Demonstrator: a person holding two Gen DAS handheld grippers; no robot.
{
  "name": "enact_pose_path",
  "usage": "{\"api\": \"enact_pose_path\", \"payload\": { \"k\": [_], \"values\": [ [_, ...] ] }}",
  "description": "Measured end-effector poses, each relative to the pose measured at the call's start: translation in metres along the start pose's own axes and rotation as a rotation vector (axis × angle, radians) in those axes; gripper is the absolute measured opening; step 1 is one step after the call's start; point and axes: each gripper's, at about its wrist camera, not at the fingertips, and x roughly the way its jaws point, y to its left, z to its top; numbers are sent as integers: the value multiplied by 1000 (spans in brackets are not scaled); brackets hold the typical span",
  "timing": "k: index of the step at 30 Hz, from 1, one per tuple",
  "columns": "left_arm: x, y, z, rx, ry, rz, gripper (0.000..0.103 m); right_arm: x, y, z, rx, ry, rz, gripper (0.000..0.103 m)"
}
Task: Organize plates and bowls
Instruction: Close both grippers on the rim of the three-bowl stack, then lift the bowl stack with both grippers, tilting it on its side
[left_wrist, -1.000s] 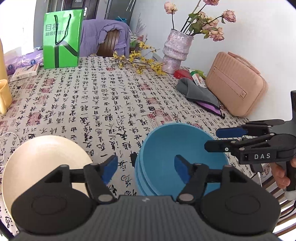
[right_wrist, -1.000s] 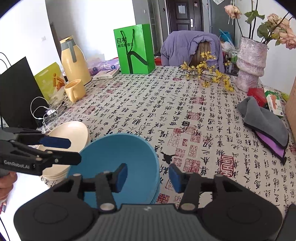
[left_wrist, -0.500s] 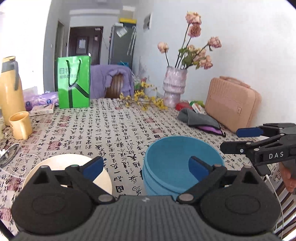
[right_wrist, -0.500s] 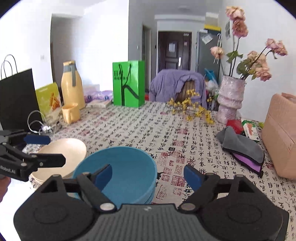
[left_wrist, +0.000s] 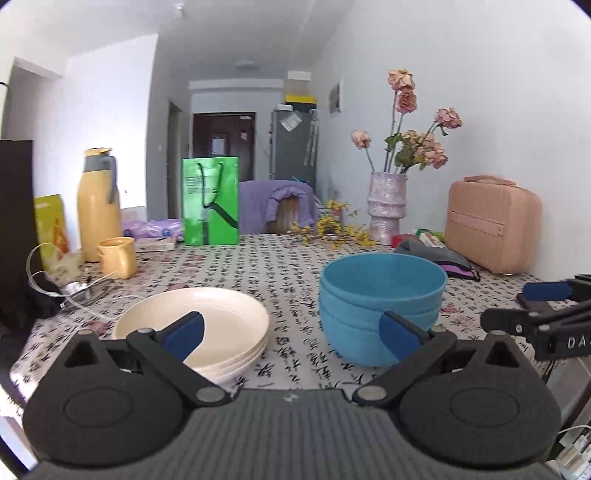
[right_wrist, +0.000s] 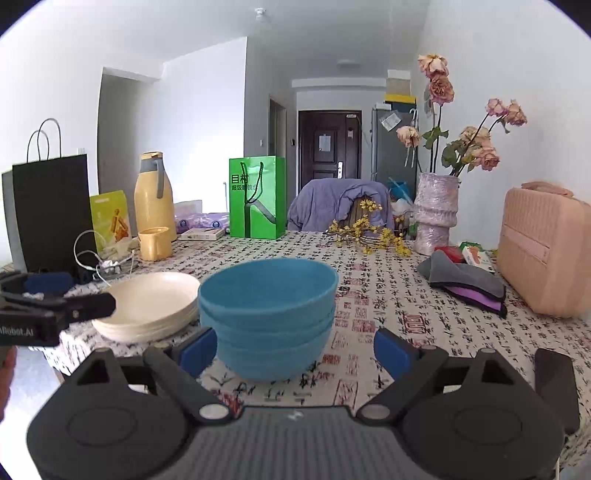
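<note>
Now we hold both claws spread and empty: the left claw (left_wrist: 291, 330) near the cream plates (left_wrist: 192, 325), the right claw (right_wrist: 295, 349) straddling the upright blue bowls (right_wrist: 269, 317) stacked on the tabletop (right_wrist: 406, 314), plates left.

Passage: bare tablecloth (right_wrist: 369, 295) centre-right of frame. Obstacles: blue bowl stack (right_wrist: 267, 317) centre, cream plate stack (right_wrist: 147, 306) left, folded cloths (right_wrist: 465, 280) right.

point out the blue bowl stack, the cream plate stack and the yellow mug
blue bowl stack (right_wrist: 273, 325), right wrist view, outer wall of the stack
cream plate stack (right_wrist: 155, 295), right wrist view, inside of the top plate
yellow mug (left_wrist: 117, 256), left wrist view, its side wall
</note>
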Motion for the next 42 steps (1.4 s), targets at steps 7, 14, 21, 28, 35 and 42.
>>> {"api": "enact_pose_path", "payload": {
  "k": [7,14,21,28,35,42],
  "values": [
    [-21,-10,-26,1,25,3,103,-18,13,-41,-2,2,-20,92],
    [-19,-15,-31,17,23,-8,103,-24,10,-46,16,-18,-14,92],
    [7,-10,-21,-36,67,-57,103,-8,-1,-48,70,6,0,92],
    [61,-2,25,-118,138,-170,103,16,-35,-6,149,-16,50,92],
    [142,3,59,-212,334,-310,99,80,-75,41,275,87,113,89],
    [215,12,65,-255,602,-382,70,158,-86,64,283,348,226,66]
  ]
}}
